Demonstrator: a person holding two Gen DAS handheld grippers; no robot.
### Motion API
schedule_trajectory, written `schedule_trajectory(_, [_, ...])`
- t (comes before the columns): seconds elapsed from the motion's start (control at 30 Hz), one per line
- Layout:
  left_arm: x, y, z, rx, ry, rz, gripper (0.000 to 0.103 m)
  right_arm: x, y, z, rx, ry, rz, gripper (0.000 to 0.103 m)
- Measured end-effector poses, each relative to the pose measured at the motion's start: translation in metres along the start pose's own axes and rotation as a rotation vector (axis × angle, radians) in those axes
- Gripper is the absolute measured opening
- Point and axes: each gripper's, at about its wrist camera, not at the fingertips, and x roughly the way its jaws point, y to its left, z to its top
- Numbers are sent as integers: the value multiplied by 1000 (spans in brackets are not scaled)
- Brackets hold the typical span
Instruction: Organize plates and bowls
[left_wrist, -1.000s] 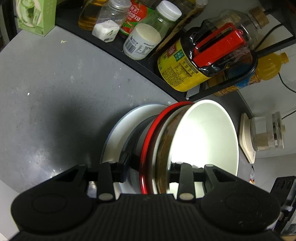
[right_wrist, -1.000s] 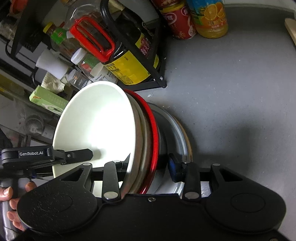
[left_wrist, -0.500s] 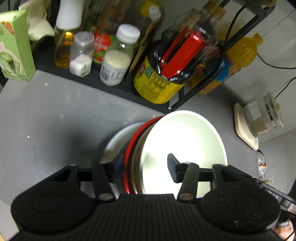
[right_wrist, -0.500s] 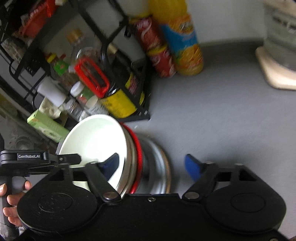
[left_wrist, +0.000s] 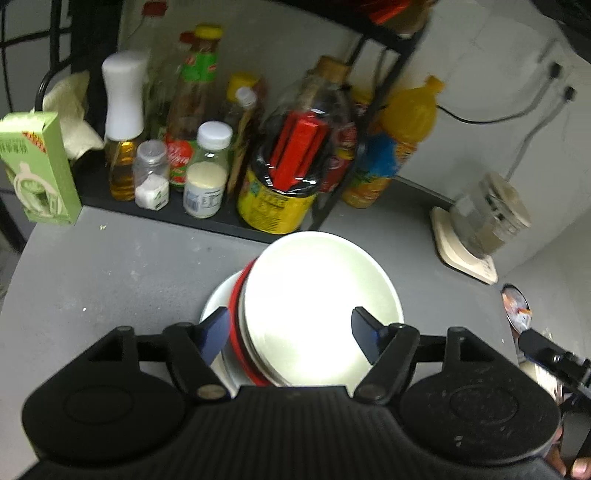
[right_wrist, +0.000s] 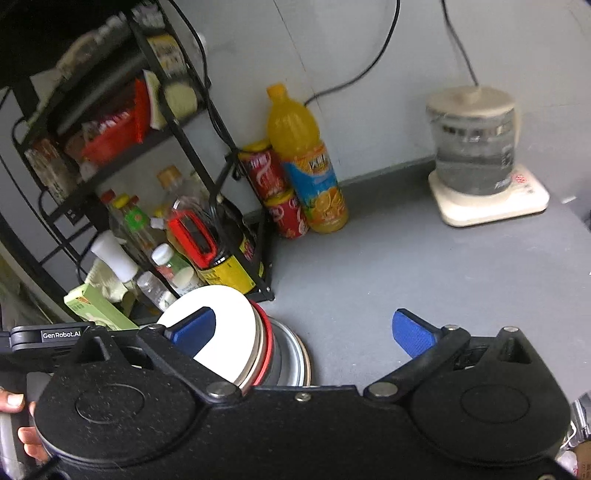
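Your left gripper (left_wrist: 290, 334) stands open, its jaws just having spread, clear of the stack (left_wrist: 317, 310) — a white bowl nested in red-rimmed and metal dishes on the grey counter (left_wrist: 129, 266), just before the rack (right_wrist: 177, 122). Your right gripper (right_wrist: 303, 330) gapes wide too — nothing held.

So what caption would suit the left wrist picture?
Open left gripper above stacked bowls on a grey counter.

Grey counter (right_wrist: 424, 266) bears stacked dishes (left_wrist: 317, 306), rack (right_wrist: 236, 206), kettle base (right_wrist: 487, 206).
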Motion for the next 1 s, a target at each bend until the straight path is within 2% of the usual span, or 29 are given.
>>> schedule_trajectory(0.4, [-55,-32,-33,136,-44,-63,81,-76,10,-29,0,-106,-126,103])
schedule_trajectory(0.77, [-88,-51,-59,226,-99,-84,102,-131,25,-55,-26,-182,-268,103])
schedule_trajectory(1.0, [-105,-55,-74,283,-130,-106,103,-155,29,-68,-26,-203,-320,103])
